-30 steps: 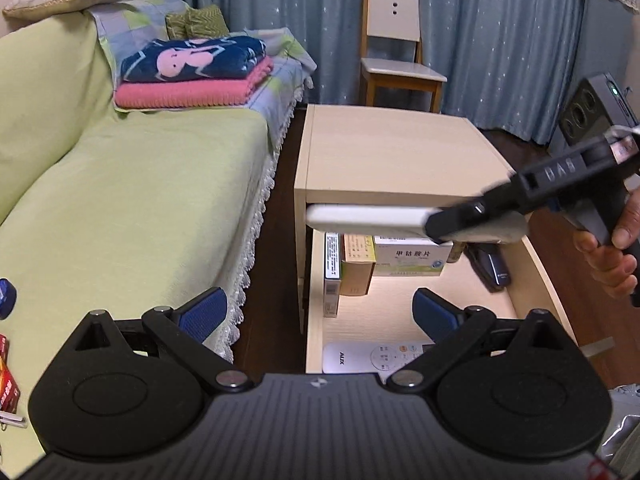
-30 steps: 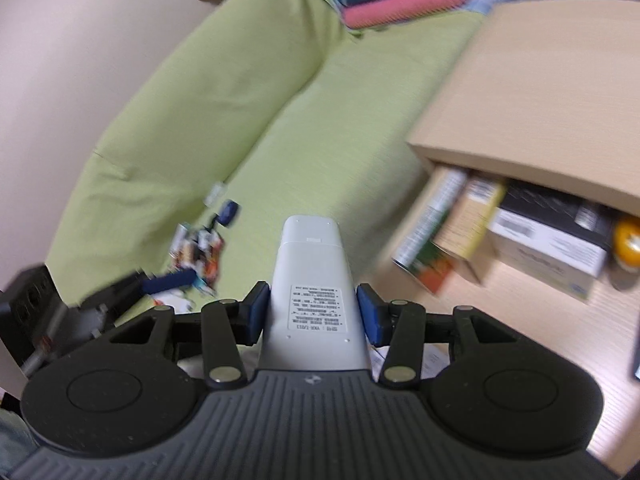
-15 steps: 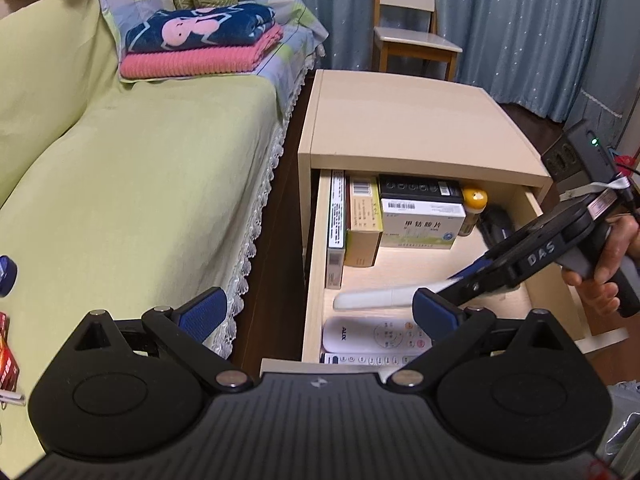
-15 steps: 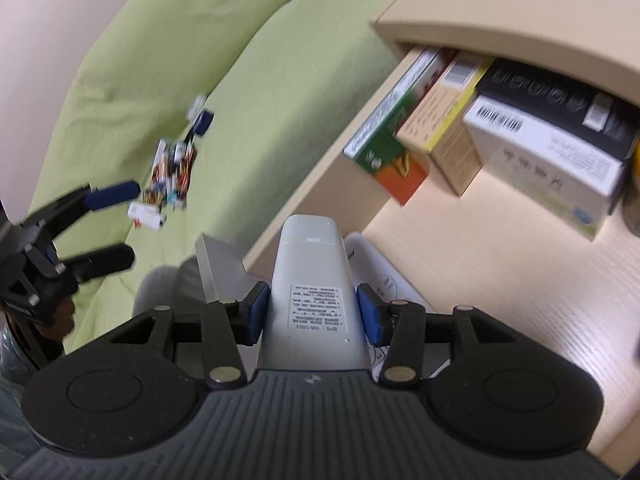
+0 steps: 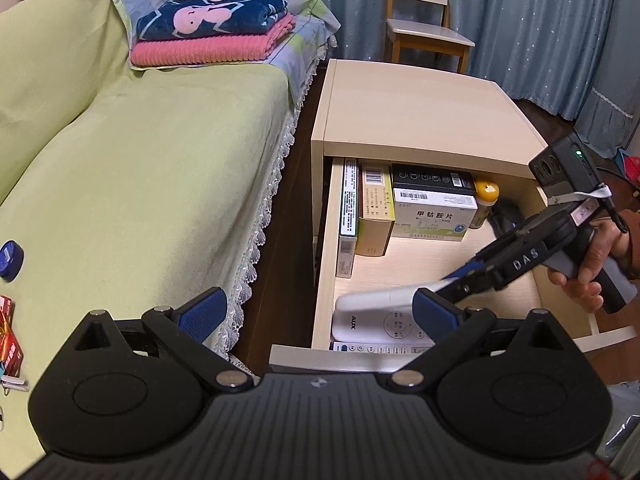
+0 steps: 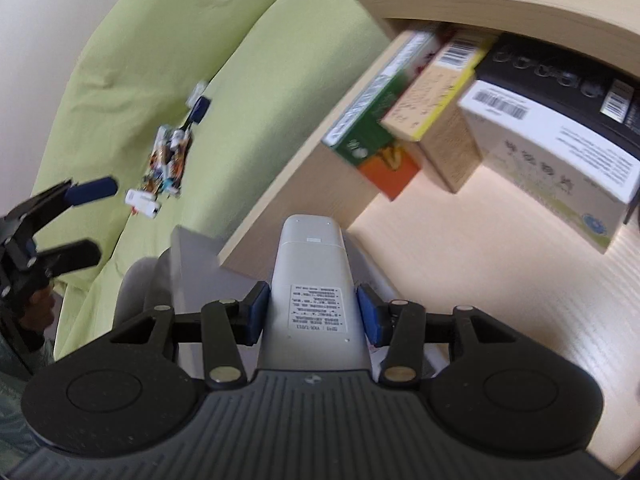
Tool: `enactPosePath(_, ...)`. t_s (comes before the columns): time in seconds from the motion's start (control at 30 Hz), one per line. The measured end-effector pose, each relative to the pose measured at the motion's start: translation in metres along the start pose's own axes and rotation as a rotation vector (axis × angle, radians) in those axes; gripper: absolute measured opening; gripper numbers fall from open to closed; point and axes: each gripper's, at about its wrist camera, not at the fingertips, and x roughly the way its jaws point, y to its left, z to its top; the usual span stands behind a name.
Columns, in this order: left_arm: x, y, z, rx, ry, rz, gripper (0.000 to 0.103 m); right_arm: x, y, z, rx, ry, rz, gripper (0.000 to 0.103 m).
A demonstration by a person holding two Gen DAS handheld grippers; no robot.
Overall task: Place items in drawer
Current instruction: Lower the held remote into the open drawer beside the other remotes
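The open wooden drawer (image 5: 324, 264) (image 6: 304, 200) holds several boxes (image 5: 434, 216) (image 6: 552, 152) upright along its back. A white AUX remote (image 5: 360, 324) and a dark remote (image 5: 380, 348) lie at its front. My right gripper (image 5: 460, 276) (image 6: 312, 314) is shut on a white remote (image 5: 376, 300) (image 6: 312, 264), held label side up just over the AUX remote near the drawer's front left corner. My left gripper (image 5: 319, 312) (image 6: 86, 216) is open with nothing in it, in front of the drawer beside the sofa.
Small loose items (image 6: 170, 156) and a blue cap (image 5: 11, 255) lie on the green sofa (image 5: 140, 160). Folded blankets (image 5: 212, 36) sit at its far end. A chair (image 5: 424, 36) stands behind the nightstand (image 5: 420, 120). A hand (image 5: 592, 264) holds the right gripper.
The right gripper has carried the white remote down from the cabinet's front edge into the front of the drawer. The left gripper stayed open and shifted only slightly.
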Motion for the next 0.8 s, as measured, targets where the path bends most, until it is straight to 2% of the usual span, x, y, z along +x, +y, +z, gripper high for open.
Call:
enactPosePath(0.17, 0.002, 0.000, 0.001, 0.000, 0.006, 0.001, 0.100, 0.006, -0.014, 0.003, -0.002, -0.019, -0.020, 0.043)
enactPosePath(0.47, 0.007, 0.001, 0.001, -0.004, 0.019, 0.003, 0.100, 0.019, -0.022, -0.001, -0.125, -0.005, -0.056, 0.044)
enactPosePath(0.8, 0.009, 0.004, 0.000, -0.006, 0.026, 0.000, 0.100, 0.039, -0.024, 0.000, -0.220, 0.076, -0.105, 0.044)
